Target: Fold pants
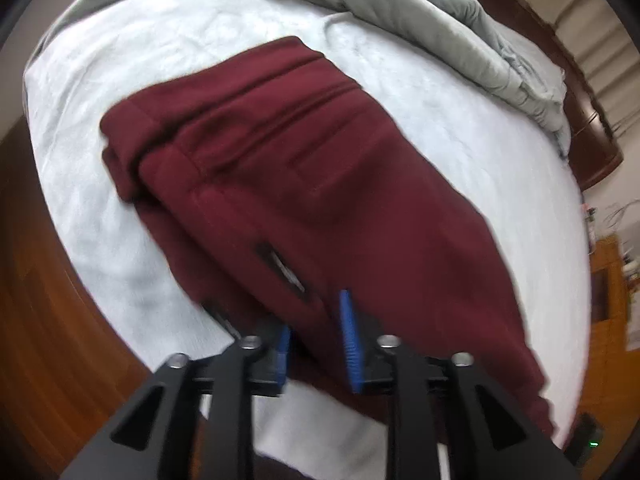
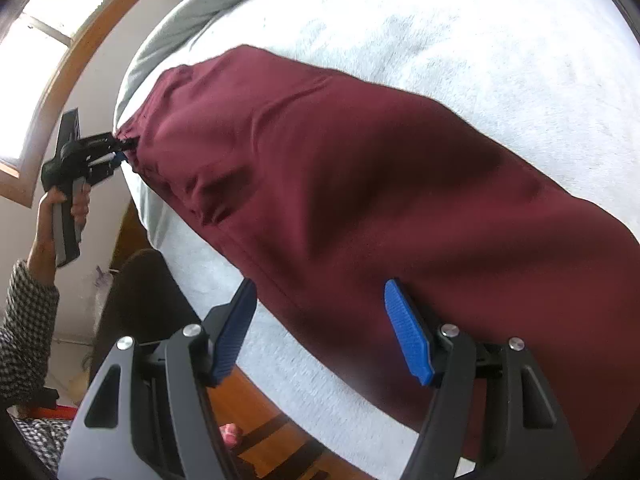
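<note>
Maroon pants (image 1: 304, 184) lie on a white bed sheet (image 1: 120, 80), partly folded, waistband end at the far left. My left gripper (image 1: 318, 344) has its blue pads closed around the near edge of the pants. In the right wrist view the pants (image 2: 360, 184) stretch across the bed, and the left gripper (image 2: 120, 148) pinches their far end. My right gripper (image 2: 324, 332) is open, its blue pads on either side of the near edge of the pants, not closed on them.
A grey duvet (image 1: 400, 4) is bunched at the far side of the bed. A dark wooden headboard (image 1: 560, 80) is at the right. Wooden floor (image 2: 272, 432) lies beside the bed. A window (image 2: 48, 40) is at the left.
</note>
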Demonstrator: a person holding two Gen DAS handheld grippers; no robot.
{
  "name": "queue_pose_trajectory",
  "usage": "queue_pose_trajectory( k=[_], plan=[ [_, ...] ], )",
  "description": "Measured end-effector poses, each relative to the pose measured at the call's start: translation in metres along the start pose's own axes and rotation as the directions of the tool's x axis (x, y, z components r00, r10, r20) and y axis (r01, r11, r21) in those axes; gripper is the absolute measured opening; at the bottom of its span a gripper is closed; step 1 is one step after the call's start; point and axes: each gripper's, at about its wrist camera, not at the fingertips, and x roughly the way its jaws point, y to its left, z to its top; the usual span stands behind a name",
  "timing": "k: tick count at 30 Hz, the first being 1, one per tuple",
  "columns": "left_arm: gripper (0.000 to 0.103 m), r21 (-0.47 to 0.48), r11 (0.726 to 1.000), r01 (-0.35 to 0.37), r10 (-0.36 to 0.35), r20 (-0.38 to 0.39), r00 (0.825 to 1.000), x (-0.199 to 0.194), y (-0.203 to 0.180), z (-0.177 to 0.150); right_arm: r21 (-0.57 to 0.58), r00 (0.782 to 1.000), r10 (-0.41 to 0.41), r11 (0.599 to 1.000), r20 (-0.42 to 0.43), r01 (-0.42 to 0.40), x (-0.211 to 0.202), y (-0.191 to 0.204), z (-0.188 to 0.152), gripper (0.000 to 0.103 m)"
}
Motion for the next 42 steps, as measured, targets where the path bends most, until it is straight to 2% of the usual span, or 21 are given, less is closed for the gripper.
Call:
queue_pose_trajectory(
  k=[1,3,6,7,10,14,19,21,26,28,32,36,37,39,40,42],
  plan=[
    [0.037,-0.05,0.997,0.059,-0.061,-0.032,0.998,-0.003,-0.003,-0.009,0.009,1.0,0.001,1.0,0.009,-0.001,-0.004,-0.002,0.0,0.067],
    [0.04,-0.078,0.99,0.115,-0.12,-0.067,0.99,-0.003,-0.014,-0.026,0.026,1.0,0.002,1.0,0.026,-0.003,-0.011,-0.008,-0.002,0.067],
    [0.04,-0.114,0.97,0.214,-0.228,-0.129,0.965,0.006,-0.031,-0.054,0.06,0.999,0.015,0.998,0.051,-0.018,-0.019,-0.019,-0.008,0.067],
    [0.04,-0.124,0.961,0.247,-0.265,-0.16,0.951,0.015,-0.043,-0.065,0.069,0.998,0.019,0.997,0.055,-0.023,-0.02,-0.021,-0.009,0.067],
    [0.039,-0.123,0.946,0.3,-0.32,-0.219,0.922,0.037,-0.065,-0.079,0.087,0.998,0.025,0.996,0.061,-0.03,-0.021,-0.026,-0.012,0.067],
    [0.039,-0.137,0.955,0.261,-0.288,-0.235,0.928,0.059,-0.076,-0.077,0.086,0.997,0.026,0.996,0.068,-0.032,-0.02,-0.025,-0.013,0.067],
    [0.039,-0.162,0.954,0.254,-0.29,-0.265,0.92,0.062,-0.072,-0.08,0.092,0.997,0.037,0.995,0.069,-0.043,-0.018,-0.03,-0.014,0.067],
    [0.039,-0.144,0.954,0.262,-0.292,-0.263,0.919,0.056,-0.071,-0.082,0.092,0.996,0.042,0.995,0.074,-0.049,-0.018,-0.031,-0.014,0.067],
    [0.016,-0.104,0.961,0.257,-0.275,-0.238,0.932,0.055,-0.076,-0.077,0.101,0.996,0.048,0.993,0.078,-0.056,-0.02,-0.033,-0.015,0.067],
    [0.011,-0.081,0.97,0.229,-0.242,-0.238,0.941,0.048,-0.079,-0.08,0.098,0.996,0.046,0.994,0.08,-0.054,-0.024,-0.032,-0.015,0.067],
    [0.011,0.002,0.991,0.133,-0.127,-0.274,0.953,0.05,-0.076,-0.089,0.101,0.995,0.038,0.994,0.092,-0.047,-0.032,-0.034,-0.018,0.067],
    [0.011,0.019,0.988,0.155,-0.145,-0.271,0.952,0.058,-0.081,-0.085,0.137,0.997,0.018,0.99,0.08,-0.029,-0.031,-0.042,-0.021,0.067],
    [0.013,0.035,0.987,0.155,-0.14,-0.269,0.953,0.055,-0.086,-0.085,0.141,0.996,0.022,0.989,0.081,-0.033,-0.034,-0.043,-0.023,0.067],
    [0.029,0.061,0.985,0.162,-0.14,-0.267,0.953,0.048,-0.093,-0.089,0.137,0.995,0.006,0.99,0.1,-0.02,-0.046,-0.048,-0.027,0.067],
    [0.04,0.072,0.982,0.173,-0.147,-0.274,0.951,0.042,-0.099,-0.096,0.142,0.994,-0.006,0.99,0.109,-0.01,-0.053,-0.052,-0.03,0.067],
    [0.041,0.088,0.979,0.184,-0.153,-0.285,0.946,0.035,-0.107,-0.108,0.179,0.991,-0.032,0.984,0.129,0.009,-0.072,-0.069,-0.037,0.068]
  ],
)
